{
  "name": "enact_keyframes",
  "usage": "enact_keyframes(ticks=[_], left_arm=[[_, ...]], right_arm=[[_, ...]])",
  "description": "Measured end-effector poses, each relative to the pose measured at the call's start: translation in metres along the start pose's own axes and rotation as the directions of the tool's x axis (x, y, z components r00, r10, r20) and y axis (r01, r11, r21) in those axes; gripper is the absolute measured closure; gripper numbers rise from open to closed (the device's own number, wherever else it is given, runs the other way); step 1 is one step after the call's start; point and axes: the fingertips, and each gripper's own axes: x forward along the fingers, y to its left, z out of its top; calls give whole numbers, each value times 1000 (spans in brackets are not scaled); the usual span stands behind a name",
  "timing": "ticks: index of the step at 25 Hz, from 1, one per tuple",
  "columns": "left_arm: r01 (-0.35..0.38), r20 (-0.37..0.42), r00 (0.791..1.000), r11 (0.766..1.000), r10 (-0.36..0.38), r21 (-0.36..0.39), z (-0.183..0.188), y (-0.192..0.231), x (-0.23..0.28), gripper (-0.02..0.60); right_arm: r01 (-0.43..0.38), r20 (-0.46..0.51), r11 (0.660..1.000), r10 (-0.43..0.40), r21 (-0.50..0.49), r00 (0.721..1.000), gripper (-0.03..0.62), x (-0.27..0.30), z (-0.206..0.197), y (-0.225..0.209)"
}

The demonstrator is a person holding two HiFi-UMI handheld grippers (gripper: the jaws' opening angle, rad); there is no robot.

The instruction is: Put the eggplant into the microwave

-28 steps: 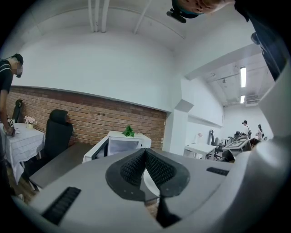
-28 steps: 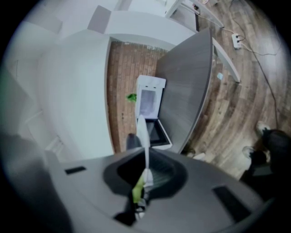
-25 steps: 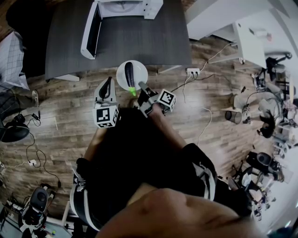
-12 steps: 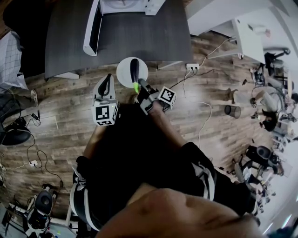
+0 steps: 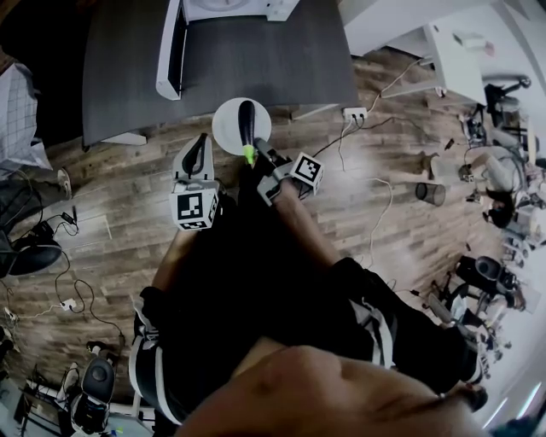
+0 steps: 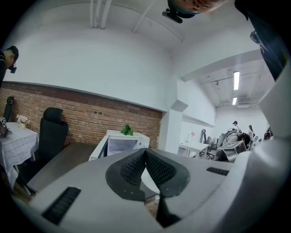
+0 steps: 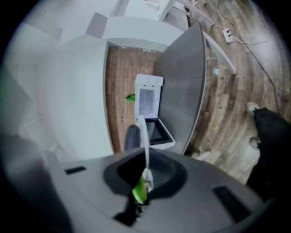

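Observation:
A dark eggplant (image 5: 246,119) with a green stem lies on a white plate (image 5: 227,128), held in the air at the front edge of the grey table (image 5: 256,68). My right gripper (image 5: 257,156) is shut on the plate's near rim beside the stem. In the right gripper view the plate (image 7: 144,136) runs edge-on between the jaws, with the eggplant (image 7: 132,136) on its left. The white microwave (image 5: 226,10) stands at the table's back with its door (image 5: 167,51) swung open; it shows too as the microwave (image 6: 120,145) and the microwave (image 7: 148,102). My left gripper (image 5: 201,142) hangs left of the plate, shut and empty (image 6: 145,152).
A power strip (image 5: 352,132) and cables lie on the wooden floor right of the table. A black chair (image 6: 52,132) stands at the table's left side by a brick wall. A small green plant (image 6: 127,130) sits on top of the microwave.
Both grippers have moved toward the table, and the plate with the eggplant now overlaps the table's front edge. The grip on the plate is unchanged.

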Motion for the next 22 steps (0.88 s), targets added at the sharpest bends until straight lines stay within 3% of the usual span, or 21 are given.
enact_keyframes(ticks=[10,22], left_arm=[[-14,0,1000,1000,14,6,0,15,31,546],[-50,5,999,999,50,-7,16,30,111,546]], right_arm=[[-5,-14,1000,5,4,1000,557,29,23,7],[-4,-57,1000,2,-23,998,557,86,86,30]])
